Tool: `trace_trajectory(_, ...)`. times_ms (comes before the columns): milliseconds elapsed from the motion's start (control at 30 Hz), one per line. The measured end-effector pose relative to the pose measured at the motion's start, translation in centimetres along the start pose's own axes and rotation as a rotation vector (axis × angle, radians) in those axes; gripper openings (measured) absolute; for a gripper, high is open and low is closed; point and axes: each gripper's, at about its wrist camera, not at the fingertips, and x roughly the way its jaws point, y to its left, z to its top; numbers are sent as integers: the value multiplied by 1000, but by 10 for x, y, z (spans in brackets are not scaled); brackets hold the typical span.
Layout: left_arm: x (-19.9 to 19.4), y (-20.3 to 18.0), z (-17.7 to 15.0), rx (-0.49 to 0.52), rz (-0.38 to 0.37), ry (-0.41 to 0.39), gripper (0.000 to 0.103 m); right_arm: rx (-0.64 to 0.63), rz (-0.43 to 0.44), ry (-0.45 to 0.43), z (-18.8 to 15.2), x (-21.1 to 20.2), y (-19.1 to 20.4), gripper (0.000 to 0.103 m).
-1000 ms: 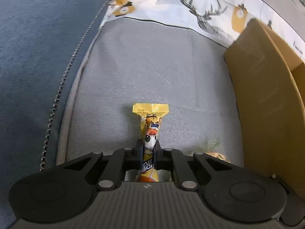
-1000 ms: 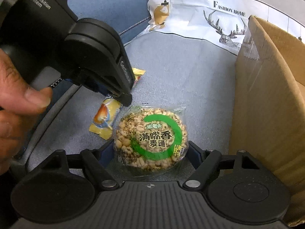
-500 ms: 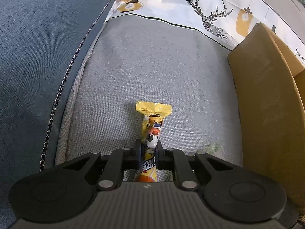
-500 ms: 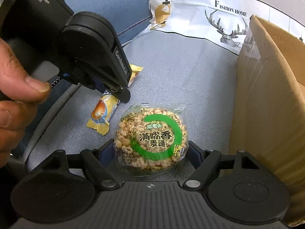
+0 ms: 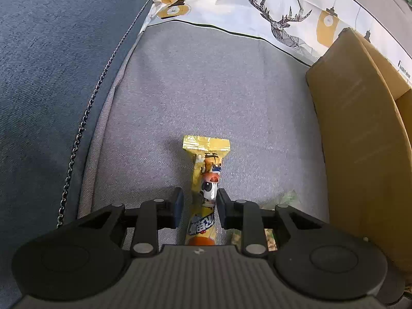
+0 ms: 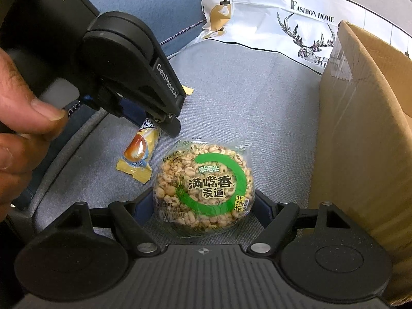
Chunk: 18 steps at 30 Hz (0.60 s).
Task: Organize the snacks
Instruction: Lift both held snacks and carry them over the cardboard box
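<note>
the left tongs (image 5: 199, 207) have just been opened off the yellow snack stick (image 5: 206, 188), left lying between the parted jaws on the grey sofa seat (image 5: 206, 90). the round puffed-grain cake (image 6: 203, 188), clamped in the right tongs (image 6: 203, 203), is held beside the cardboard box (image 6: 365, 134), presumably the snacks' destination.

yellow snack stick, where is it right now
The yellow snack stick lies on the grey cushion between the left gripper's parted jaws, which have just been opening, left of the round puffed-grain cake.
</note>
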Motion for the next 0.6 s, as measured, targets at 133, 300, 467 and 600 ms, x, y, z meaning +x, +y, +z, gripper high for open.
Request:
trace_trajectory(133, -3, 0, -2, 11, 4, -4, 32, 0, -3, 0, 0, 0, 0, 80)
trace_trajectory(300, -3, -2, -6, 40, 11, 4, 31, -8, -10, 0, 0, -1, 1, 80)
trace_trajectory(467, -8, -5, -7, 66, 7, -28, 9, -15, -19, -12, -1, -4, 4, 79)
trace_trajectory(600, -23, -6, -9, 62, -19, -95, 9, -36, -32, -68, -1, -16, 8, 79)
